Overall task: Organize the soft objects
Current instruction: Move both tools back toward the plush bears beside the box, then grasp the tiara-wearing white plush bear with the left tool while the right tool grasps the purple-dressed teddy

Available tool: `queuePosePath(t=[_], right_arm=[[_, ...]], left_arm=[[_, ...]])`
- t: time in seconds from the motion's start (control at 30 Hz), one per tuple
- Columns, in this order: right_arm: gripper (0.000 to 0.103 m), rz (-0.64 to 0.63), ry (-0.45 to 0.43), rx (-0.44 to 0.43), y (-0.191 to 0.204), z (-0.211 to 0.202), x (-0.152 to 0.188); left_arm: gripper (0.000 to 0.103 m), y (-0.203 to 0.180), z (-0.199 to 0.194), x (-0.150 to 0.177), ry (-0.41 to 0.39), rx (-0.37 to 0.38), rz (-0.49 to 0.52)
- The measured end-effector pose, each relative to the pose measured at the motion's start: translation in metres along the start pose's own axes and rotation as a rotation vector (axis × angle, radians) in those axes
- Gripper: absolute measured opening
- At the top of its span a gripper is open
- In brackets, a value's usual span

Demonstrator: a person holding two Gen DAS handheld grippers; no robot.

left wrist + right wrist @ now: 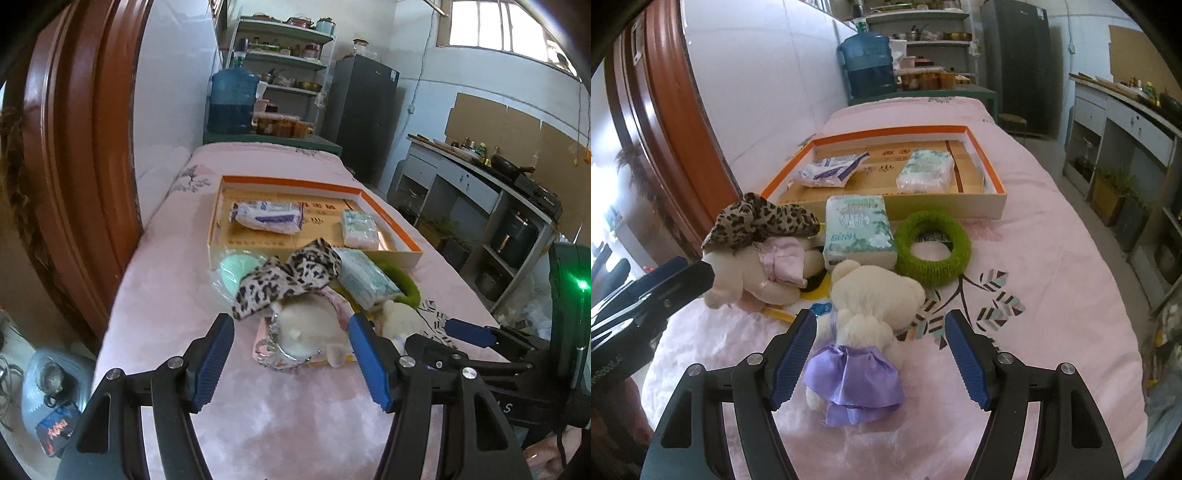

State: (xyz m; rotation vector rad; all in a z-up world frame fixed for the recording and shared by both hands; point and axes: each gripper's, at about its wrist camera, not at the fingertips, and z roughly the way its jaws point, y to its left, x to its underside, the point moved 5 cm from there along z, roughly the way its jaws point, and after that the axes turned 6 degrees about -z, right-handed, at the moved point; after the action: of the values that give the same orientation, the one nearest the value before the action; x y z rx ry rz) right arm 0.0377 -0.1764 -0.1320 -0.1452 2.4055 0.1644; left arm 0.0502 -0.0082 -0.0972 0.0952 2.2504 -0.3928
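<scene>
I am seeing 2 cream plush bears lying on the pink bedcover: the bear in the purple satin dress (866, 332) is lying face down, and the bear in the pink dress (764, 271) is lying to its left on its side with a leopard-print cloth (759, 221) draped over it. Just behind them, a green-printed tissue pack (858, 230) is lying flat beside a fuzzy green ring (936, 249), the 2 just touching. Further back, the orange-rimmed box (988, 206) is holding a white-and-blue packet (831, 170) at its left and a pale green tissue pack (925, 170) at its right, both lying flat and well apart.
</scene>
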Motion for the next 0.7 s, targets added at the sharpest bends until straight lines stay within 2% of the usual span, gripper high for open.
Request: queuePosePath(t=[0.13, 0.7], right_arm=[[0.074, 0.002, 0.007, -0.005, 0.0, 0.004, 0.001], [0.074, 0.013, 0.049, -0.045, 0.004, 0.024, 0.005]], left_arm=[[0.064, 0.0, 0.008, 0.002, 0.024, 0.025, -0.025], [0.064, -0.004, 0.036, 0.006, 0.073, 0.051, -0.043]])
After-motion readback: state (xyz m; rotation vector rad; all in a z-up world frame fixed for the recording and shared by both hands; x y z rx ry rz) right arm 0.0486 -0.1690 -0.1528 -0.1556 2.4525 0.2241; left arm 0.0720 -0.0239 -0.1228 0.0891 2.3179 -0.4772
